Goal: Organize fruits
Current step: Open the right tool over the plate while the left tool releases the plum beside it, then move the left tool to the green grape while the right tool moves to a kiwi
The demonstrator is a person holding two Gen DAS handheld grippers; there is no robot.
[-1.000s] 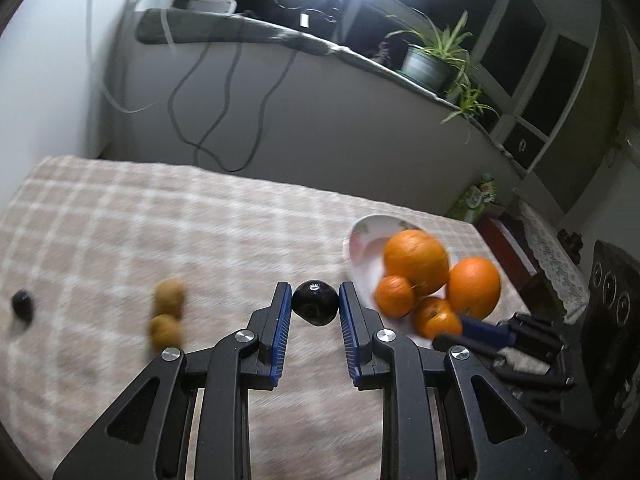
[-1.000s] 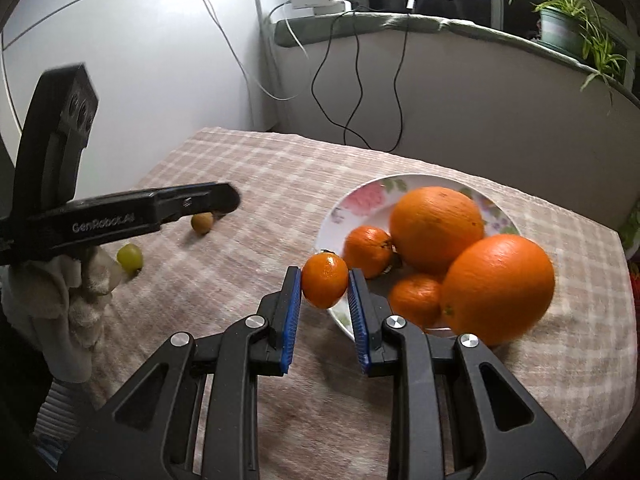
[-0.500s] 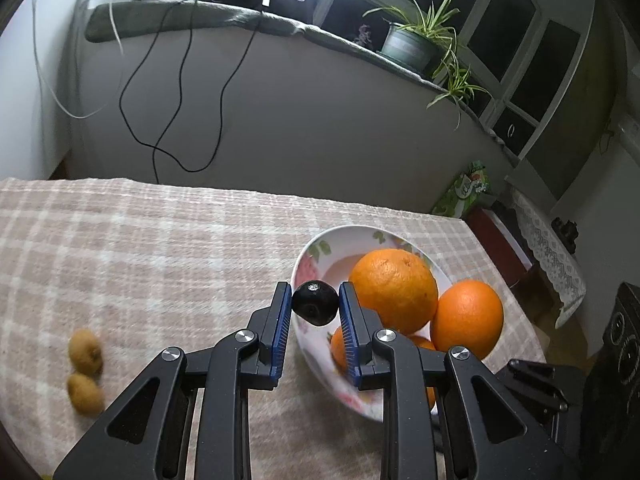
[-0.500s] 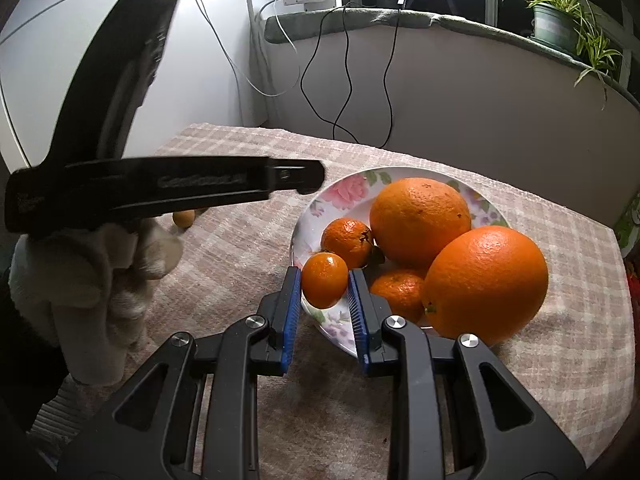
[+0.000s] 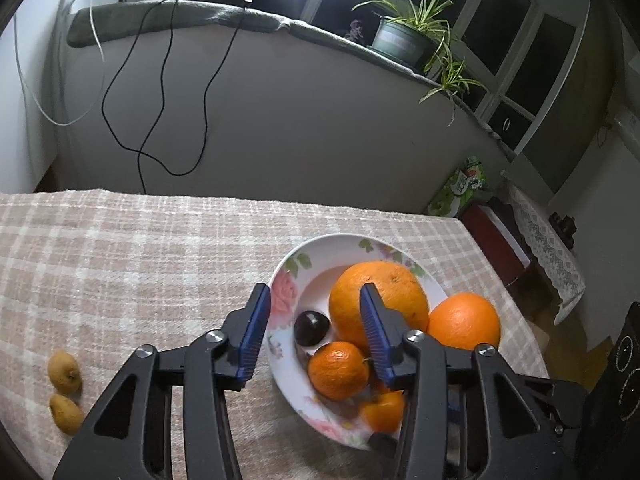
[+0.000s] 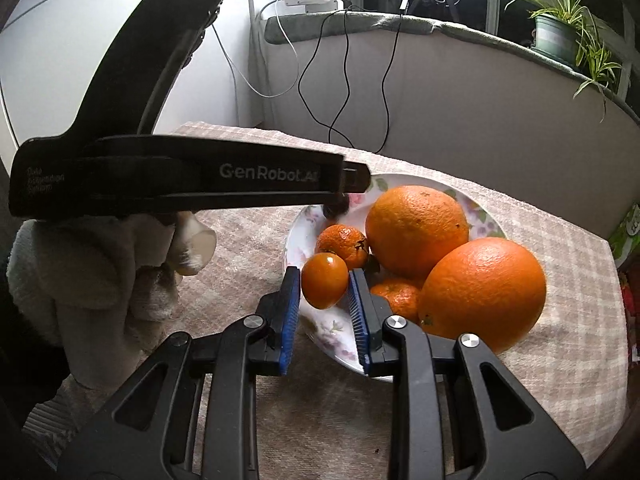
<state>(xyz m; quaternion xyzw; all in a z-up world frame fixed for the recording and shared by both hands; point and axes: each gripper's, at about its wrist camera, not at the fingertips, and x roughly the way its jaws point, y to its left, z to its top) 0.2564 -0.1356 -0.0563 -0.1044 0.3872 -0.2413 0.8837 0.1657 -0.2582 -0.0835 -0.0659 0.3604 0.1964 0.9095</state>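
- Dark fruit (image 5: 311, 328) is released into the plate (image 5: 286, 280); the left hand-held gripper (image 5: 316, 332) has just opened, empty.
- Small orange (image 6: 325, 285) sits between the just-loosened pads of the right hand-held gripper (image 6: 325, 312), apparently let go over the plate.
- Two brown fruits (image 5: 64, 384) on the desk (image 5: 120, 260) are left to collect.

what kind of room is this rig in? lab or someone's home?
Most likely a home, a dining or living corner. A table under a checked tablecloth carries a floral plate of fruit, and a potted spider plant stands on the window ledge. No lab fixtures show.
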